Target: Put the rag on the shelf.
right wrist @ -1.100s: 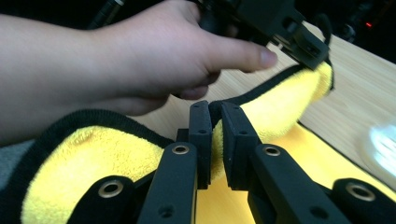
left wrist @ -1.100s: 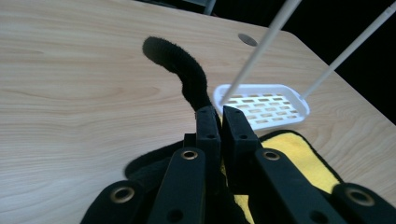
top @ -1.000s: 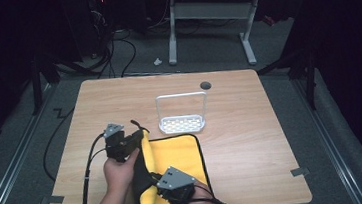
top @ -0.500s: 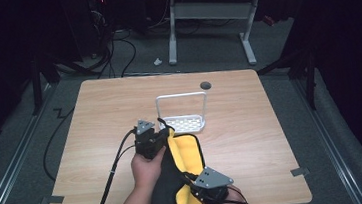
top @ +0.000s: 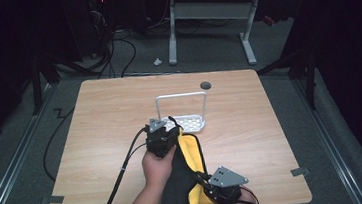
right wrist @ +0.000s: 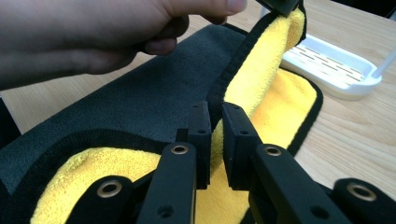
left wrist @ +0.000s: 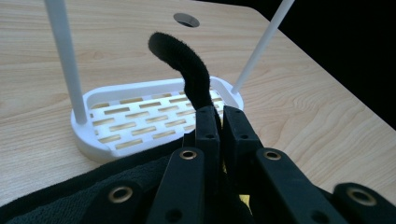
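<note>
A cloth, yellow (top: 192, 153) on one face and dark grey on the other with black edging, lies at the table's front middle. My left gripper (top: 173, 129) is shut on its far corner, and a black tip of cloth (left wrist: 187, 60) curls up beyond the jaws (left wrist: 222, 114). This corner is held just in front of the white rack (top: 191, 124). My right gripper (top: 204, 179) is shut on the near black-edged border (right wrist: 216, 112), lifting a fold between the grey side (right wrist: 140, 93) and the yellow side (right wrist: 275, 70).
The white slotted rack (left wrist: 140, 116) with its tall hoop handle (top: 181, 96) stands mid-table. A round cable hole (top: 205, 85) lies behind it. Bare wooden table (top: 271, 118) extends to the right and left. Cables trail off the left front edge.
Both hands have moved to the right, carrying the cloth's edge with them. The cloth has turned over so that grey shows on the left and yellow on the right.
</note>
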Motion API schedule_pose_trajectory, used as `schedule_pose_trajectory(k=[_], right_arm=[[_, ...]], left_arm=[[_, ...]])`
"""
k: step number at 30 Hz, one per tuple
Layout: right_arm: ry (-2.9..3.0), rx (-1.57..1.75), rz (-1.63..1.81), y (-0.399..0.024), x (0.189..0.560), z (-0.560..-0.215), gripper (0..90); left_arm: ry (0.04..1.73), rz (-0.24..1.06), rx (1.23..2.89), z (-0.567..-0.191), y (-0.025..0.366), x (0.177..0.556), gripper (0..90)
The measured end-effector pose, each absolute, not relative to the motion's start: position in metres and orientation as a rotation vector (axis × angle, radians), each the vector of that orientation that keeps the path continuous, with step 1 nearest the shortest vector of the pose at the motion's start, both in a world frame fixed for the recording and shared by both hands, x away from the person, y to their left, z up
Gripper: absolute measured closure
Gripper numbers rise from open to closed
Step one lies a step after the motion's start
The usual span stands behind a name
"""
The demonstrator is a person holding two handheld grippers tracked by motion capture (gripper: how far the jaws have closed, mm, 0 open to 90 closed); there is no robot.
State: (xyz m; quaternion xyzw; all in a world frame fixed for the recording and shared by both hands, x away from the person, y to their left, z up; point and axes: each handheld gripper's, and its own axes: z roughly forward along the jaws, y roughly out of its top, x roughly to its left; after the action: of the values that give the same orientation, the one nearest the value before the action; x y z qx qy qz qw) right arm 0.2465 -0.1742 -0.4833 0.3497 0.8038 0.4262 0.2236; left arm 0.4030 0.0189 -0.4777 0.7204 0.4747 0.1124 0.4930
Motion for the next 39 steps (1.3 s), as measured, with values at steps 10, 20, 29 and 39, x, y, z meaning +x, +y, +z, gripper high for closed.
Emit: schedule_pose_trajectory(k=[10,20,29,39], right_arm=[[2.169,1.086,1.160,-0.195,0.253,-0.497,62.7],[2.137,1.121,1.145,-0.202,0.258,-0.504,61.4],[2.146,1.119,1.116,-0.199,0.260,-0.509,60.8],[2.136,1.094,1.100,-0.200,0.262,-0.514,60.3]], left_arm=[[1.141,0.196,1.769,-0.493,0.004,0.406,62.4],[1.078,0.223,1.817,-0.493,0.023,0.393,58.2],[1.066,0.242,1.836,-0.503,0.061,0.374,57.8],[1.029,0.231,1.906,-0.504,0.101,0.337,61.2]])
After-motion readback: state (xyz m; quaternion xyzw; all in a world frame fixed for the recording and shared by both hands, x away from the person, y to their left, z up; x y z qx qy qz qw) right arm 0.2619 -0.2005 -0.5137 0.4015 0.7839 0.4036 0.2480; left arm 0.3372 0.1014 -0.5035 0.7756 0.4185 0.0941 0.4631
